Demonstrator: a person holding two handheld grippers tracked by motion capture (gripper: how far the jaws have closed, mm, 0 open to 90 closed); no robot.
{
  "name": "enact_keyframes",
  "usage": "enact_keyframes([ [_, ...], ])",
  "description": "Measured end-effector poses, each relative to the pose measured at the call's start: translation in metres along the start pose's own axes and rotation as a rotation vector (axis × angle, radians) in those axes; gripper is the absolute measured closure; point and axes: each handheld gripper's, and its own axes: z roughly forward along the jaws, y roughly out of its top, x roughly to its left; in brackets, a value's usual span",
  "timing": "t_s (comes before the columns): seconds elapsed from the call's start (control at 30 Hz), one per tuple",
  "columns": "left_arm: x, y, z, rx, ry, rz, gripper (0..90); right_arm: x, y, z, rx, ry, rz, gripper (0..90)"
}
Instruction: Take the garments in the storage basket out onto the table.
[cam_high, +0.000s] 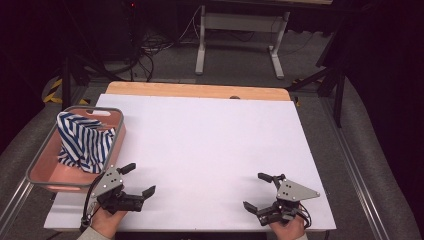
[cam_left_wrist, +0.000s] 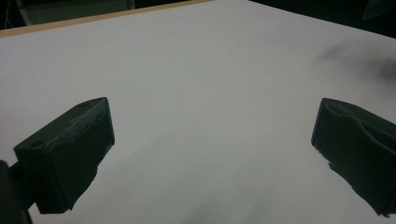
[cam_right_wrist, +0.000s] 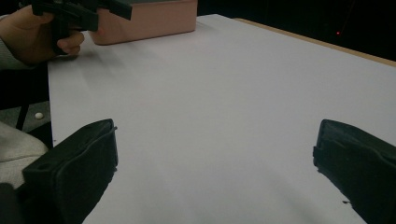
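Dark floor and cables surround a white worktop (cam_high: 210, 145). A pink basket (cam_high: 42, 172) is set at its left edge, and a blue-and-white striped cloth (cam_high: 82, 142) is heaped inside it. The left gripper (cam_high: 139, 179) is held just beside the basket's near corner, fingers (cam_left_wrist: 70, 154) spread wide with nothing between them. The right gripper (cam_high: 259, 191) is held near the worktop's front right, fingers equally apart and empty.
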Motion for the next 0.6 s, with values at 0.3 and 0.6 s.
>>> enact_keyframes([
  [0.3, -0.0008, 0.0012, -0.0005, 0.014, 0.016, 0.018, 0.2, 0.0001, -0.0003, 0.0005, 0.004, 0.006, 0.002, 0.2],
  [0.6, -0.0006, 0.0035, -0.0014, 0.034, -0.013, -0.038, 1.2, 0.0005, -0.0004, 0.0004, 0.005, 0.012, -0.001, 0.2],
])
